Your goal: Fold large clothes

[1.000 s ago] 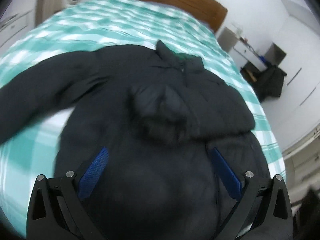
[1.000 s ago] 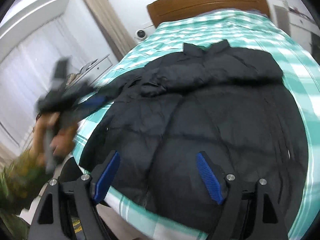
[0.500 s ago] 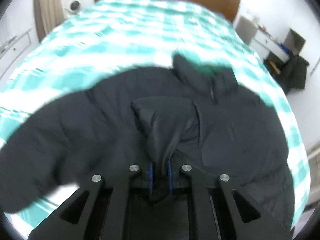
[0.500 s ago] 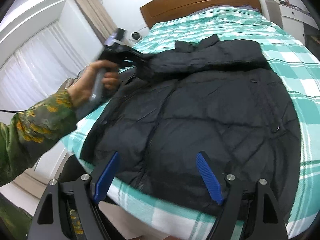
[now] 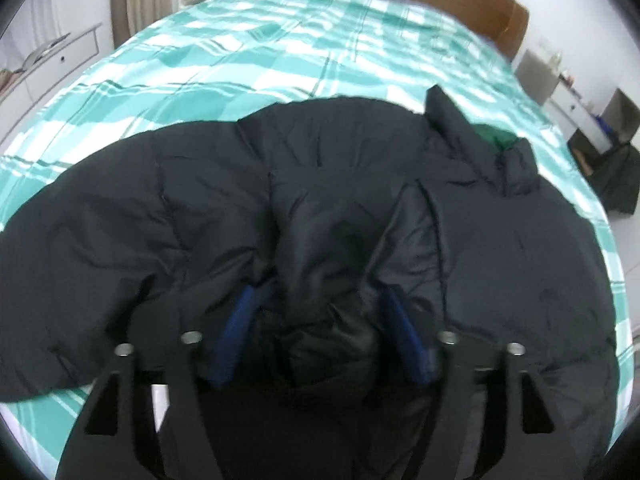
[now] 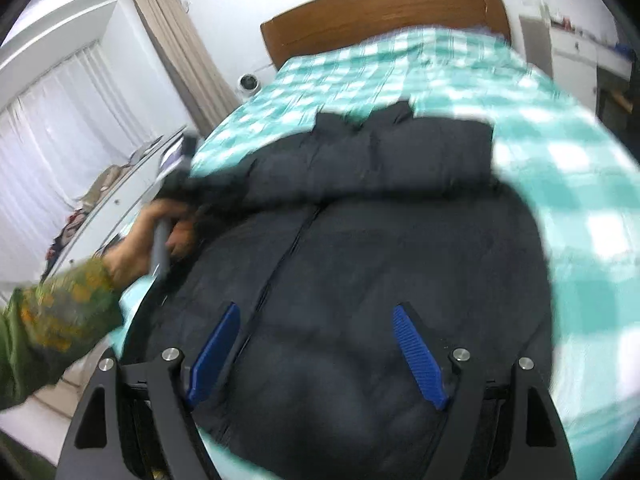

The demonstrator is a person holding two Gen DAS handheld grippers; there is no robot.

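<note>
A large black puffer jacket lies front up on the bed, collar toward the headboard; it also shows in the right wrist view. Its right sleeve lies folded across the chest. My left gripper is open, its blue pads either side of the sleeve cuff, which rests between them over the jacket's left shoulder. My right gripper is open and empty above the jacket's lower front. The left hand and gripper show at the jacket's left side.
The bed has a teal and white checked cover and a wooden headboard. A white cabinet with clutter stands left of the bed. A desk and dark items stand to the right.
My left gripper closed on the sleeve cuff, carried it left, and has now opened around it. My right gripper moved in over the jacket's lower front and stayed open.
</note>
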